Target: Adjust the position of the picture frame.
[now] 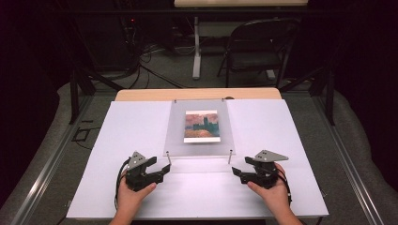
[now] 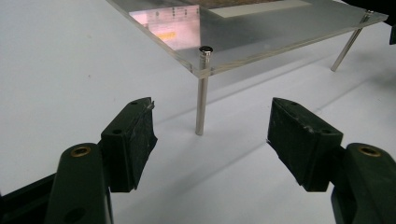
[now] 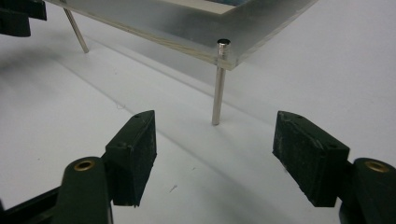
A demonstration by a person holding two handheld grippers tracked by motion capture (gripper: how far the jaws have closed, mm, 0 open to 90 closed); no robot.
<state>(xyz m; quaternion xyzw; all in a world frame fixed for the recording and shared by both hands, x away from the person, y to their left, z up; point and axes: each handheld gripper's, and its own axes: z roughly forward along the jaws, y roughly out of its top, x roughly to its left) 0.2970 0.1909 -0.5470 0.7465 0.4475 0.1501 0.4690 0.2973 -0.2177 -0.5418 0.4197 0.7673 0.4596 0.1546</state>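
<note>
A clear acrylic plate (image 1: 199,143) stands raised on thin metal legs above the white board, with a small painted picture (image 1: 202,126) lying under or on it. My left gripper (image 1: 165,170) rests open just short of the plate's near left leg (image 1: 169,158); that leg (image 2: 201,95) rises between and beyond its jaws, apart from them. My right gripper (image 1: 235,172) is open too, facing the near right leg (image 1: 229,156), and this leg (image 3: 218,83) stands clear ahead of its fingers. Nothing is held by either.
The white board (image 1: 126,136) covers a wooden table (image 1: 141,95). Behind the table are a folding chair (image 1: 256,47), a desk leg and cables on the floor. Metal rails run along both sides.
</note>
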